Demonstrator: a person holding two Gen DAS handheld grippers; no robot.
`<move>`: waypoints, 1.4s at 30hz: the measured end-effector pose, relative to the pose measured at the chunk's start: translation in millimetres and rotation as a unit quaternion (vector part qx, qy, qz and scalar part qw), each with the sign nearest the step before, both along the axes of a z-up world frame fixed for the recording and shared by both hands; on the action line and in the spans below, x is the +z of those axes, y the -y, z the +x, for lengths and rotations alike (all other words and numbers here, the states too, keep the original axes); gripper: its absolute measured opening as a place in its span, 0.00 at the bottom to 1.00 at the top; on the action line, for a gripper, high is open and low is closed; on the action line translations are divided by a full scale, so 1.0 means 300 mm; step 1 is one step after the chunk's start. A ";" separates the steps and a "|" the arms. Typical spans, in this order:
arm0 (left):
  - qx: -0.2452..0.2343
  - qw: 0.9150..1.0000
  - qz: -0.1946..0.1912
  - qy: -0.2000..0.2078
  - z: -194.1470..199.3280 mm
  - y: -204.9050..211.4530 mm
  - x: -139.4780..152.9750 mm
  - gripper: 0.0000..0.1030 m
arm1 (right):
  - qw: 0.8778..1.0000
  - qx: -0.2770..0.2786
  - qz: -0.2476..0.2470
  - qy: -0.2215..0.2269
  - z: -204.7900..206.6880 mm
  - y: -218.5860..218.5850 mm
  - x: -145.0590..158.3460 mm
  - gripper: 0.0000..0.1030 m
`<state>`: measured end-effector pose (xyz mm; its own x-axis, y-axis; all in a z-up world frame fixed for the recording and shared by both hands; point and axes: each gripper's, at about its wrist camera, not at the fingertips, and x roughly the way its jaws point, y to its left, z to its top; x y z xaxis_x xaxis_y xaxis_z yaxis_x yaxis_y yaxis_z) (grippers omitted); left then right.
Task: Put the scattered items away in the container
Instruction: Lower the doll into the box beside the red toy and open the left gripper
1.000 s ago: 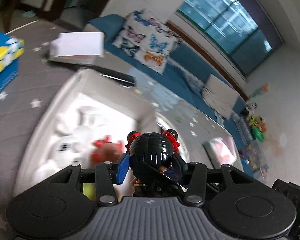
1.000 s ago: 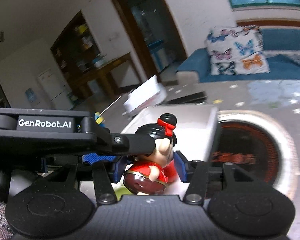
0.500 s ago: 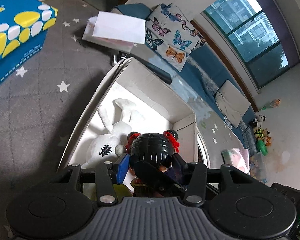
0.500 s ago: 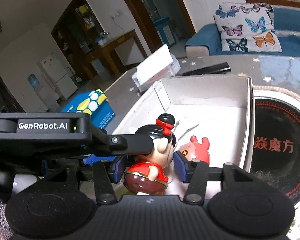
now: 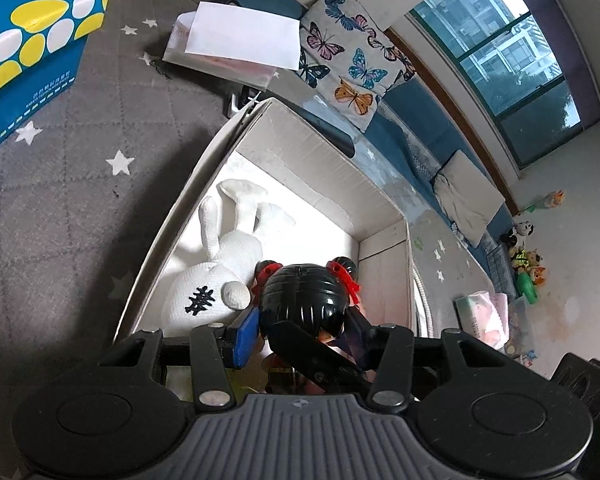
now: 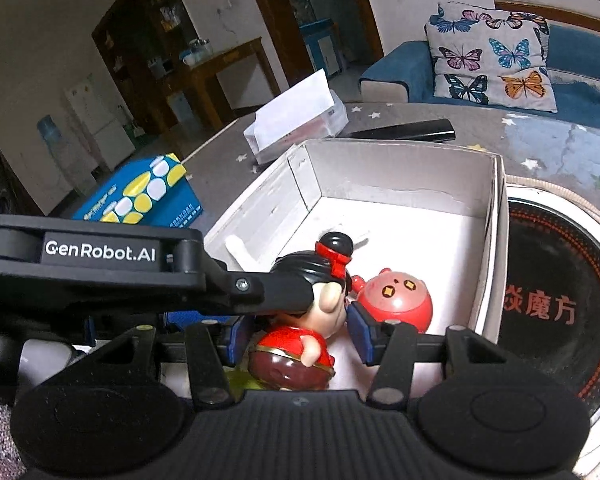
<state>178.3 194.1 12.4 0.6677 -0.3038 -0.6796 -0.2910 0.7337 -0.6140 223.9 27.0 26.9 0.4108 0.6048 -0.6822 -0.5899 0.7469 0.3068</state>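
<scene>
A doll with black hair, red bows and a red outfit point(image 5: 300, 296) point(image 6: 296, 344) hangs just above the floor of the white cardboard box point(image 5: 312, 140) point(image 6: 400, 148). My left gripper point(image 5: 300, 332) is shut on its head. My right gripper point(image 6: 298, 336) is shut on its head and body from another side. In the right wrist view the left gripper's black finger reaches across to the back of the doll's hair. Inside the box lie a white plush rabbit point(image 5: 220, 280) and a round red toy point(image 6: 396, 300), right beside the doll.
On the grey star-patterned cloth are a blue and yellow tissue box point(image 5: 28, 48) point(image 6: 140, 196), a white tissue pack point(image 5: 236, 44) and a black remote point(image 6: 404, 130) behind the box. A round induction cooker point(image 6: 552, 300) touches the box's right wall. A butterfly cushion point(image 6: 492, 52) lies on the sofa beyond.
Both grippers have sunk with the doll between them, from above the box's near edge to low inside it. The red toy now sits right next to the doll.
</scene>
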 end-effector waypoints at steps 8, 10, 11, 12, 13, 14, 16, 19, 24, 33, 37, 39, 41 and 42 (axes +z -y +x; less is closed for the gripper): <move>-0.011 1.000 0.029 -0.003 0.002 0.025 0.000 0.47 | 1.000 0.009 -0.020 0.005 -0.003 -0.012 -0.005 0.50; -0.013 0.999 0.031 -0.003 -0.002 0.027 0.000 0.46 | 1.000 0.011 -0.026 0.008 -0.007 -0.016 -0.007 0.50; -0.013 0.999 0.033 -0.004 -0.002 0.027 -0.001 0.46 | 0.999 0.011 -0.028 0.010 -0.009 -0.020 -0.009 0.50; -0.014 0.999 0.033 -0.005 -0.003 0.028 -0.002 0.46 | 0.999 0.011 -0.031 0.012 -0.011 -0.024 -0.011 0.50; -0.014 0.999 0.034 -0.006 -0.002 0.029 -0.002 0.46 | 0.999 0.012 -0.034 0.013 -0.012 -0.026 -0.012 0.50; -0.014 0.999 0.035 -0.007 -0.003 0.030 -0.001 0.46 | 0.999 0.012 -0.035 0.013 -0.013 -0.028 -0.013 0.50; -0.013 0.999 0.033 -0.008 -0.004 0.029 0.000 0.46 | 0.999 0.013 -0.035 0.011 -0.010 -0.028 -0.015 0.50; -0.014 0.999 0.033 -0.008 -0.006 0.029 0.006 0.46 | 0.999 0.014 -0.034 0.010 -0.008 -0.025 -0.016 0.50; -0.016 0.999 0.037 -0.008 -0.011 0.029 0.012 0.46 | 0.999 0.016 -0.034 0.011 -0.009 -0.024 -0.016 0.51; -0.014 0.999 0.040 -0.004 -0.024 0.028 0.023 0.45 | 0.999 0.019 -0.034 0.012 -0.014 -0.021 -0.015 0.52; -0.014 0.999 0.044 -0.003 -0.030 0.024 0.032 0.45 | 0.999 0.020 -0.034 0.013 -0.017 -0.019 -0.015 0.52; -0.013 0.999 0.047 -0.003 -0.033 0.022 0.036 0.45 | 0.999 0.020 -0.035 0.013 -0.017 -0.019 -0.014 0.52; -0.012 0.999 0.048 0.000 -0.038 0.021 0.039 0.45 | 0.999 0.020 -0.034 0.014 -0.021 -0.017 -0.012 0.52; -0.011 0.999 0.048 0.000 -0.041 0.019 0.040 0.45 | 0.999 0.020 -0.034 0.015 -0.023 -0.015 -0.011 0.52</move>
<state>166.0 188.4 24.4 0.6620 -0.2527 -0.7056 -0.2729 0.7955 -0.5410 217.1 31.7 23.6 0.4078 0.5741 -0.7100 -0.6282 0.7407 0.2381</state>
